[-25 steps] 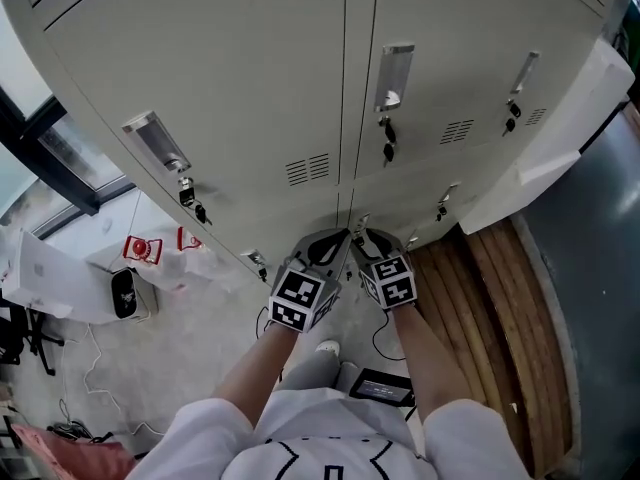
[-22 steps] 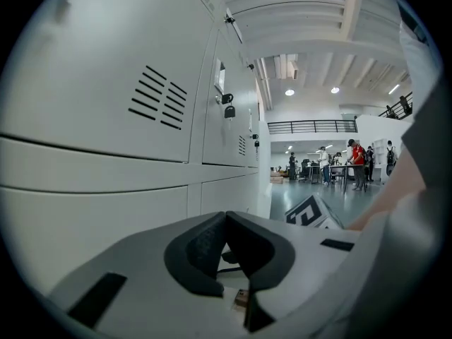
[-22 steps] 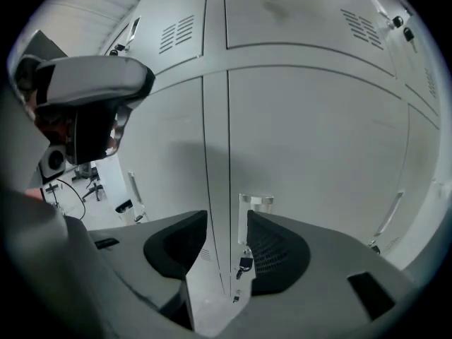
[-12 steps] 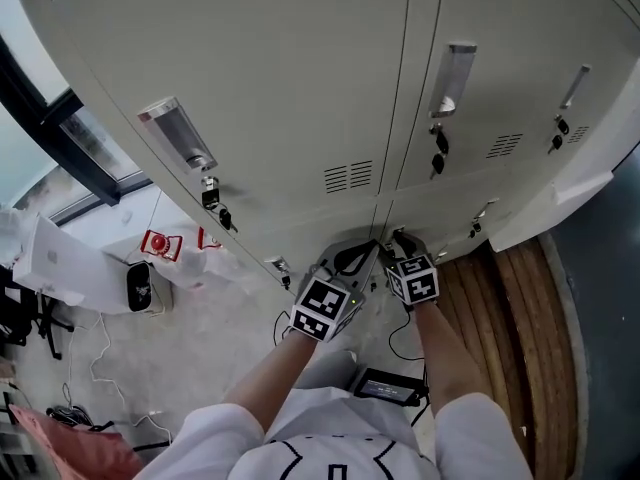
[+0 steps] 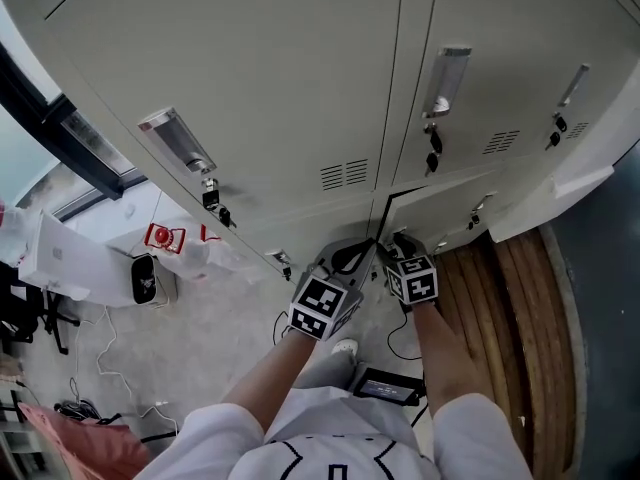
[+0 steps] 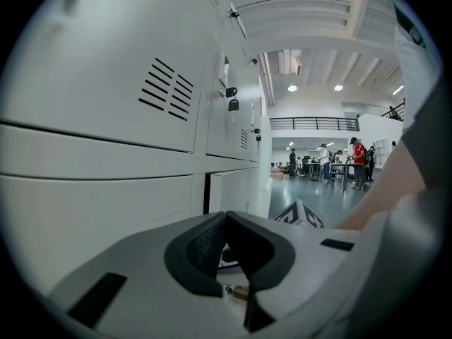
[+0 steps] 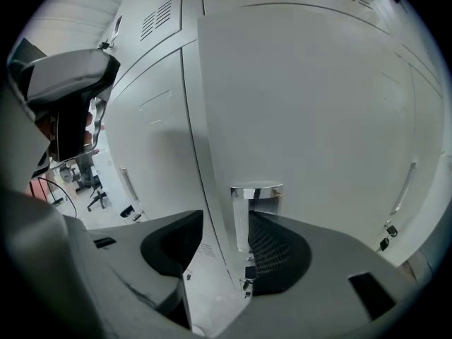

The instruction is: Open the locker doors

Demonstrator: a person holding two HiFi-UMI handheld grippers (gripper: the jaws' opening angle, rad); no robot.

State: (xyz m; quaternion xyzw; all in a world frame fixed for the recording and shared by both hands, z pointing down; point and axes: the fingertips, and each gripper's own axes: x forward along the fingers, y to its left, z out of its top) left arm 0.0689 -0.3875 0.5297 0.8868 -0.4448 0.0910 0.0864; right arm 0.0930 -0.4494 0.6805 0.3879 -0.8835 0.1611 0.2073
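Note:
A wall of pale grey lockers [image 5: 300,88] fills the head view. The lower right door [image 5: 440,203] stands ajar, with a dark gap along its left edge. My right gripper [image 5: 395,240] is at that edge. In the right gripper view it [image 7: 222,232] is open, with the door's edge between its jaws and the chrome handle [image 7: 253,210] beside the right pad. My left gripper [image 5: 350,250] hangs just to the left, near the floor. Seen from its own view, the left gripper [image 6: 226,217] is shut on nothing, and the ajar door [image 6: 236,189] lies ahead of it.
Upper doors carry recessed handles [image 5: 445,78] with keys [image 5: 432,158] hanging below them. Wooden planks [image 5: 510,308] lie on the floor at the right, under a white board [image 5: 560,183]. A black device [image 5: 385,386], cables and white boxes [image 5: 60,258] lie on the floor.
The lower right door has come off its frame and shows a dark gap at its left edge. Both grippers stay close together at the foot of the lockers.

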